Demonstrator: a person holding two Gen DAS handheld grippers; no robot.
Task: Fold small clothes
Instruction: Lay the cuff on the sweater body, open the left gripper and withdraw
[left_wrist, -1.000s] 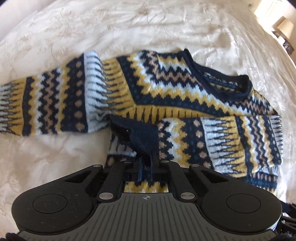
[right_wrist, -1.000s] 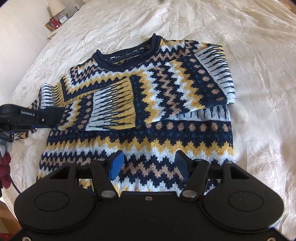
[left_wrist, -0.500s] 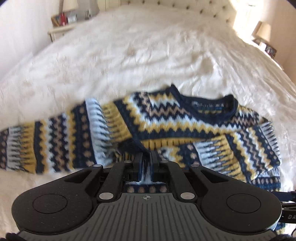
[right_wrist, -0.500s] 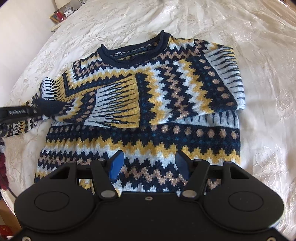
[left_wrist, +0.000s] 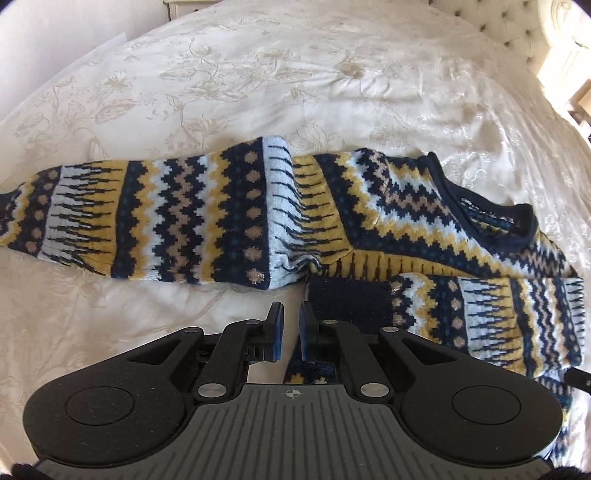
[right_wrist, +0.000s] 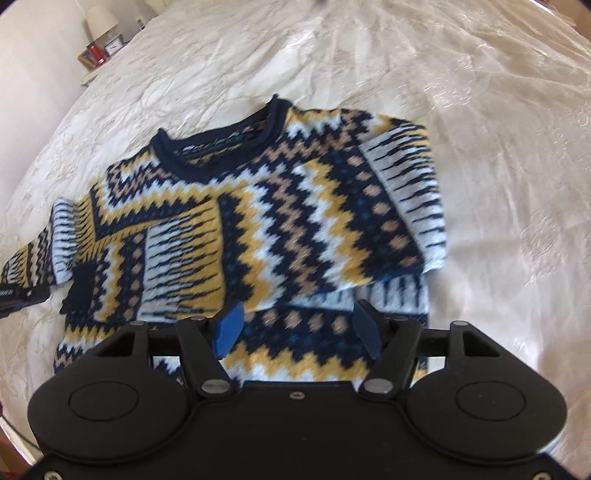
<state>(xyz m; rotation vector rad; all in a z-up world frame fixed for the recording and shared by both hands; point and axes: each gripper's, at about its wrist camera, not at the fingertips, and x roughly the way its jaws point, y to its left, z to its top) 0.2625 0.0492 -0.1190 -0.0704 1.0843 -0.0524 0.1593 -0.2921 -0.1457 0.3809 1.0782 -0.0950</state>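
Observation:
A navy, yellow and white zigzag sweater (right_wrist: 280, 221) lies flat on the bed, one sleeve folded across its chest with the navy cuff (left_wrist: 347, 299) lying flat. Its other sleeve (left_wrist: 147, 221) stretches out to the left in the left wrist view. My left gripper (left_wrist: 290, 325) hovers just in front of the cuff, its blue pads a small gap apart and holding nothing. My right gripper (right_wrist: 299, 325) is wide open and empty above the sweater's lower body. The left gripper's edge shows at the far left of the right wrist view (right_wrist: 14, 295).
The cream embroidered bedspread (left_wrist: 258, 74) surrounds the sweater. A nightstand with a lamp (right_wrist: 99, 26) stands at the far left corner. A tufted headboard (left_wrist: 517, 33) is at the far right.
My left gripper let go of the folded sleeve's navy cuff, which now lies flat, and drew back and left. My right gripper moved forward over the sweater's body, still open.

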